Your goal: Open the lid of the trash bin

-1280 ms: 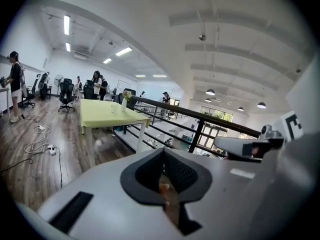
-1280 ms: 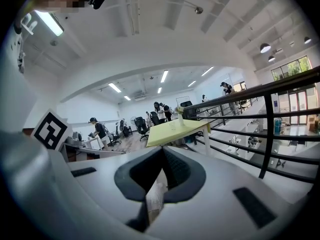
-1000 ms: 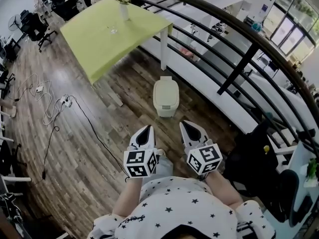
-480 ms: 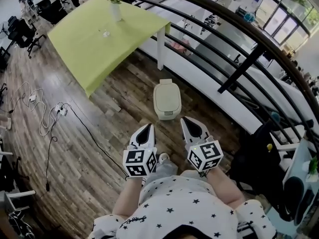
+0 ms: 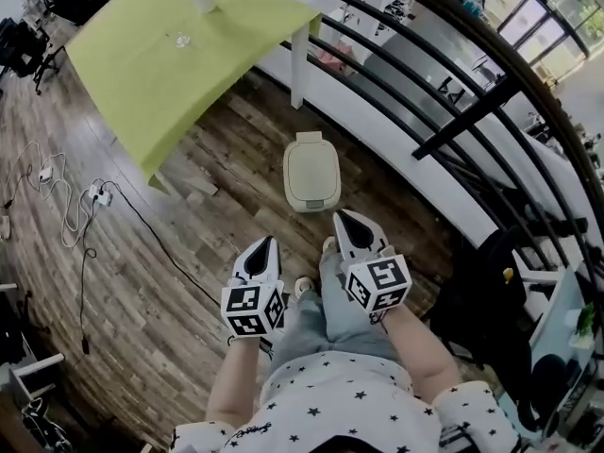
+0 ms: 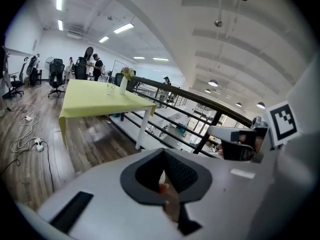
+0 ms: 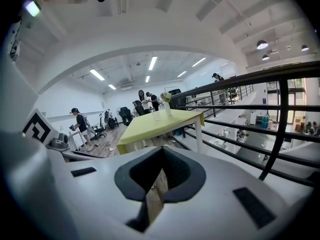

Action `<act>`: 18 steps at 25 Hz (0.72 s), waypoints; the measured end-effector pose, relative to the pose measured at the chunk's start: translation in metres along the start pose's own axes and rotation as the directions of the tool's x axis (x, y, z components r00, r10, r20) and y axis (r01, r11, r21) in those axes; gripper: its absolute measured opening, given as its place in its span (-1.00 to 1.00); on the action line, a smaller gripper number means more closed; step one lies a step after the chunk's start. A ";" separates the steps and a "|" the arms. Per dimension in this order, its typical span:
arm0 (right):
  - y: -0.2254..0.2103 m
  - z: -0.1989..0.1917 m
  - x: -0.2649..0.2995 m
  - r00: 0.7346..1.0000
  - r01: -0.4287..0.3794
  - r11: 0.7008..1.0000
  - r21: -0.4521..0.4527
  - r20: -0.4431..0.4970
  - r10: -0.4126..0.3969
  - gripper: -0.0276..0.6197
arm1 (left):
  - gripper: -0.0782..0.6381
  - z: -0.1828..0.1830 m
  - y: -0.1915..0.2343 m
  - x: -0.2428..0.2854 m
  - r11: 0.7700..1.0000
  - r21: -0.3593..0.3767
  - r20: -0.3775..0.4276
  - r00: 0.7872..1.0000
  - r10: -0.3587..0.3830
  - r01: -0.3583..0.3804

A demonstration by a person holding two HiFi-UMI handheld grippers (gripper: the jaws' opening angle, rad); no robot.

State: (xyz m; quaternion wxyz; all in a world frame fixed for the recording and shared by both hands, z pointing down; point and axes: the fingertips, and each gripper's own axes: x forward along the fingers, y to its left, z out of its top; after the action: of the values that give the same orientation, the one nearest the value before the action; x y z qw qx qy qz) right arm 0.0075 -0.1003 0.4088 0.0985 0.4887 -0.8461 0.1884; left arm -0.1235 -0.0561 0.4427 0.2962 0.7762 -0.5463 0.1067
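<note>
Both my claws are closed to a thin slit with nothing in them. The left claw point(image 5: 263, 244) and the right claw point(image 5: 345, 218) hang over my legs, pointing ahead and touching nothing. The cream plastic trash bin point(image 5: 312, 173) stands on the dark wooden plank floor point(image 5: 189, 253), at about 1 o'clock from the left claw and 11 o'clock from the right. Its rounded lid point(image 5: 313, 166) is down. The black metal railing point(image 5: 462, 111) runs from 12 round to 3 o'clock just behind the bin, and the yellow-green surface point(image 5: 142, 64) lies off at 10 o'clock. My worry is the approach. With a closed claw I would likely skid off that smooth lid, and the bin looks light and stands free. A push at the wrong edge could slide or tip it toward the railing. I also can't make out where the lid hinges, so I might pry the wrong side.
</note>
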 end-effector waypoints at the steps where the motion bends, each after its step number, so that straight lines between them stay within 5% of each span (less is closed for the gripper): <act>1: -0.006 -0.005 0.008 1.000 -0.002 1.000 0.004 -0.012 0.002 -0.94 | -0.75 -0.004 0.005 0.007 1.000 -0.005 -0.010 1.000 0.012 -0.012; 18: -0.092 -0.126 0.137 0.971 0.017 1.000 0.006 -0.239 -0.015 -0.94 | -0.75 -0.051 0.066 0.121 0.991 -0.060 -0.113 0.988 0.109 -0.116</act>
State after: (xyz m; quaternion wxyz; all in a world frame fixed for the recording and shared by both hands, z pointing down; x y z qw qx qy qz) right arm 0.0157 -0.1978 0.5915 0.1990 0.4696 -0.8235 0.2486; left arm -0.1298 -0.1373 0.5654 0.3448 0.7269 -0.5753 0.1477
